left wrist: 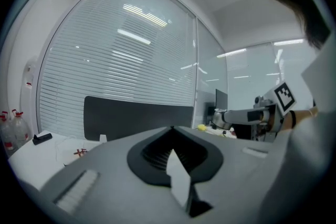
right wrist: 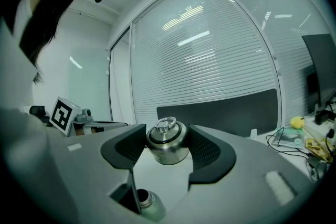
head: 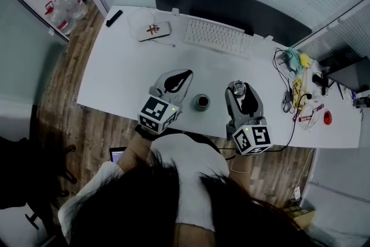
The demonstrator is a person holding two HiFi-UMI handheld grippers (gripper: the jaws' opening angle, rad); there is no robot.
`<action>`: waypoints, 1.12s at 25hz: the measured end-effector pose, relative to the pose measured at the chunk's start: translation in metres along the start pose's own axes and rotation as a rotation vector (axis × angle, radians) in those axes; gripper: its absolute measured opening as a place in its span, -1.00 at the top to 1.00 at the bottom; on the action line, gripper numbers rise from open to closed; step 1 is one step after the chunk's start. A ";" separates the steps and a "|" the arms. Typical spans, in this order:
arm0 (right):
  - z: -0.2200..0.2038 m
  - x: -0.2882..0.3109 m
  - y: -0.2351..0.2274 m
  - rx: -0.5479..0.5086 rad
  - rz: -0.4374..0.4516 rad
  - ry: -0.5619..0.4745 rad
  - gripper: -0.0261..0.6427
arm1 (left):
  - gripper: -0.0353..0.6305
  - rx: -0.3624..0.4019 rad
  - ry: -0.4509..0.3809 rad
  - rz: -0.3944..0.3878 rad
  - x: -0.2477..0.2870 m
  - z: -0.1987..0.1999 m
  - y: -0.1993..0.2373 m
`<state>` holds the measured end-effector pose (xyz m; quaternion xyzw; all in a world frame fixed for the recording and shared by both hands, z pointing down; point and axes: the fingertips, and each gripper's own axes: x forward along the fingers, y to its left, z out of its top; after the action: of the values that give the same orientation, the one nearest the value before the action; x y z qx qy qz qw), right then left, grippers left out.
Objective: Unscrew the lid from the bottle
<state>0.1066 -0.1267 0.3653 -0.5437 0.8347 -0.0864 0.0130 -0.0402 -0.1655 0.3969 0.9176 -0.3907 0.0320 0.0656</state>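
Standing close to the near edge of the white desk (head: 124,69), the bottle (head: 201,102) is upright with its neck open, between the two grippers and touching neither. The right gripper (head: 239,89) is just right of it, its fingers closed on the round metal lid (right wrist: 167,145), which has a ring on top. The lid is off the bottle and sits gripped between the dark pads. The left gripper (head: 184,74) is just left of the bottle, its fingers pressed together with nothing between them. Beyond both grippers a bare stretch of desk runs up to the keyboard (head: 217,36) and the dark monitor (head: 231,8) at the far edge. The left part of the desk is open too, with a small white box (head: 154,30) towards its far side. Cables and small clutter (head: 300,87) crowd the right end.
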 end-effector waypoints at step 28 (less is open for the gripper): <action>-0.001 0.004 -0.004 0.002 0.007 0.016 0.17 | 0.72 0.002 -0.005 0.025 -0.002 0.005 0.010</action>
<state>0.1086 -0.1316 0.3675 -0.5401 0.8365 -0.0918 0.0072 -0.0486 -0.1715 0.3927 0.9129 -0.4022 0.0307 0.0631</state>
